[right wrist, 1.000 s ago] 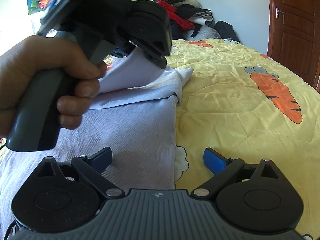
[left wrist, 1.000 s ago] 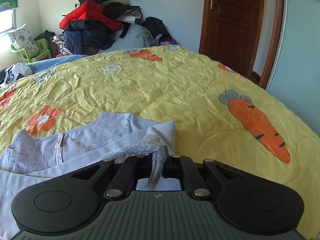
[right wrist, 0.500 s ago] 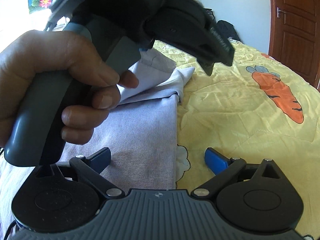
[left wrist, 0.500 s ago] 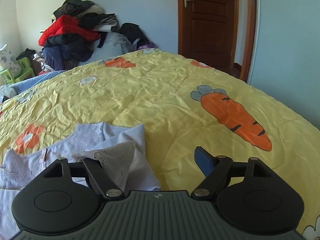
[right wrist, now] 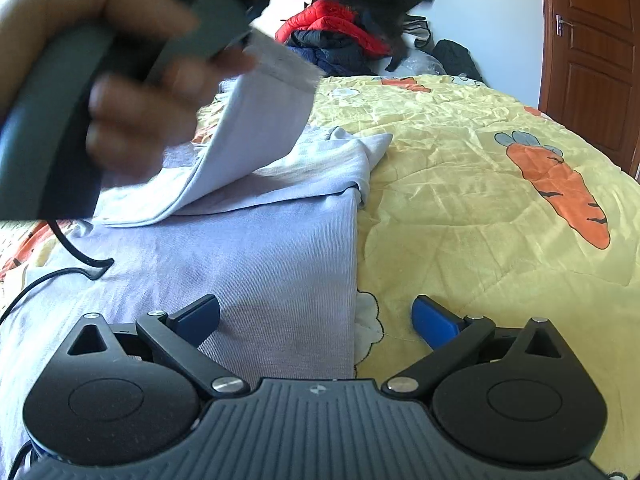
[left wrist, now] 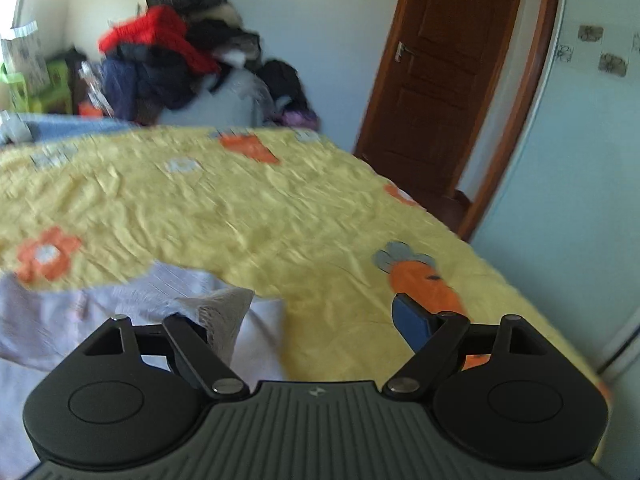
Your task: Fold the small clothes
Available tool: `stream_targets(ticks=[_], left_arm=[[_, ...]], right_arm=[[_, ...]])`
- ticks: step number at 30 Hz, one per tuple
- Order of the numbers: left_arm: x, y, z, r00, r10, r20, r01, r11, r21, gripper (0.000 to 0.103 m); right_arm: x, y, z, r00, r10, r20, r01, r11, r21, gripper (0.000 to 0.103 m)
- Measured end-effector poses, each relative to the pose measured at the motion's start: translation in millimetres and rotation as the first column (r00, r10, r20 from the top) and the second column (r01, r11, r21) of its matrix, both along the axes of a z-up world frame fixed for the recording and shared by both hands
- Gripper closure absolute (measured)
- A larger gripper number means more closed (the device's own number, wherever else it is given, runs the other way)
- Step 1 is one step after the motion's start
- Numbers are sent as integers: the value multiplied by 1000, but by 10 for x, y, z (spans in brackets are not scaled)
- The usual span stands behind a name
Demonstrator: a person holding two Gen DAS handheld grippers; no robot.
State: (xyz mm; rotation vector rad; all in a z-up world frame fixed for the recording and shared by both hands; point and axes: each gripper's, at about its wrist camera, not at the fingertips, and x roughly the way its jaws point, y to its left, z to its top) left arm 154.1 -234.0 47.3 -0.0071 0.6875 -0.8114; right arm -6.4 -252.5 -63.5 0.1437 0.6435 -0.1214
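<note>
1. Left gripper: the jaws stand wide apart. The right blue pad is in plain view; the left finger is partly covered by a lace-trimmed sleeve of the garment draped over it. Nothing is clamped between the fingers.
2. Right gripper: the jaws stand wide apart, with both blue pads visible. The left pad sits over the garment and the right pad over bare quilt; the garment's straight side edge runs between them. Nothing is gripped.
3. Garment: a pale lilac top lies flat on the quilt, in front of the right gripper. Its upper part is folded over, and one flap stands raised off the fabric below, next to the left hand.
4. Left hand: seen blurred in the right wrist view, it grasps the grey handle of the left gripper above the garment. A black cable hangs from it across the cloth.
5. Quilt: yellow, printed with an orange carrot and flowers, it covers the bed under the garment.
6. Background: a pile of clothes with a red jacket on it sits past the bed's far end, and a brown wooden door stands to the right.
</note>
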Motion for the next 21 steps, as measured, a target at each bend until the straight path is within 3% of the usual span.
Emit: stream_targets(ticks=[4,8,10,14,17,21], left_arm=[[-92,-233,-118,985,-128,-120,129,992,6,17],[-339,-463,-171,958,-262,-115,268,962,45,17],[-403,-466,-135,956,-276,-96,280,959,32,17],[-359,-165,22,984,-176,-22,175,984,-22,17],[-255,218,30,998,9,67,-12,999,41,17],[-250,705,-135,942,200,269,-256,948,191,17]], right_arm=[[4,-24,-2,1000,2,4,-2,1000,10,1],[-5,-22,1,1000,2,6,-3,1000,14,1],[-5,-22,1,1000,2,6,-3,1000,14,1],[-3,-27,-3,1000,3,8,-3,1000,18,1],[-6,-56,-7,1000,4,16,-4,999,35,1],[-26,-217,9,999,12,49,-19,992,125,1]])
